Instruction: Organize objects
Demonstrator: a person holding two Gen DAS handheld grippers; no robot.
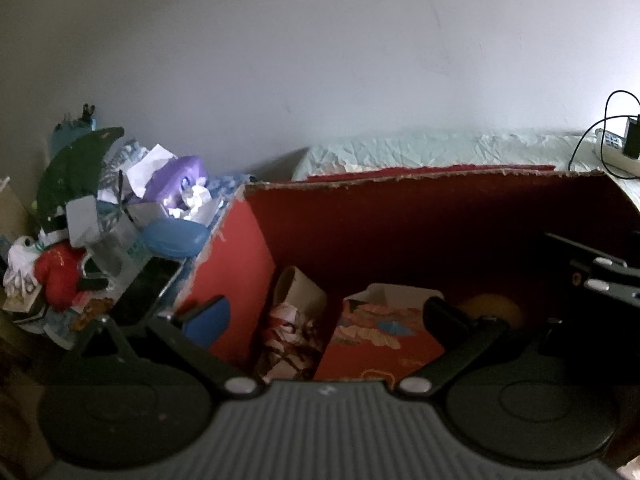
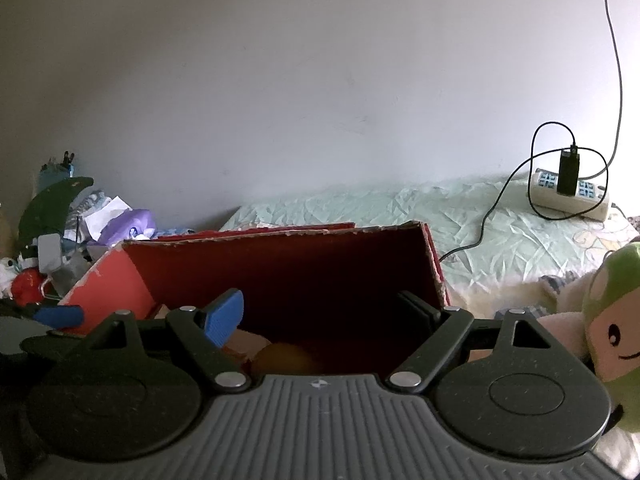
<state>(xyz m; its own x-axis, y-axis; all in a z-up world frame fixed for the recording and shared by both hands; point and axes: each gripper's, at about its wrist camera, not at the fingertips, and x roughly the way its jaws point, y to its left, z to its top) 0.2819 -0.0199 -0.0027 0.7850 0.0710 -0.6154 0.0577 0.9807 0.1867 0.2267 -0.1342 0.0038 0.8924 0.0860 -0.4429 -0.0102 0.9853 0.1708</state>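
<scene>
Nearest to me in the left wrist view is my left gripper (image 1: 326, 318), its two fingers spread wide with nothing between them. One finger carries a blue pad (image 1: 210, 320), which sits just outside the left wall of the red cardboard box (image 1: 236, 276); the other finger (image 1: 446, 316) is down inside the box.

Inside the box, just past those fingers, a patterned paper cup (image 1: 294, 320) leans against the left wall. Beside it stands a small red carton (image 1: 382, 336) with a colourful print. To its right, in the shadow, lies a round yellow object (image 1: 494, 312), too dim for me to name.

In the right wrist view my right gripper (image 2: 324, 314) is also spread wide and empty, reaching over the near edge of the same box. The tip of the left gripper shows at the far left there. A green and cream plush toy (image 2: 612, 332) with a smiling face lies just to the right of this gripper, outside the box.

Left of the box is a heap of clutter (image 1: 116, 216) of papers, plastic and a red toy.

Beyond the box is a bed with a pale green crinkled sheet (image 2: 400, 208). On its far right rests a white power strip (image 2: 570, 196) with a black charger and looping cable. A plain white wall (image 2: 300, 80) closes the scene.
</scene>
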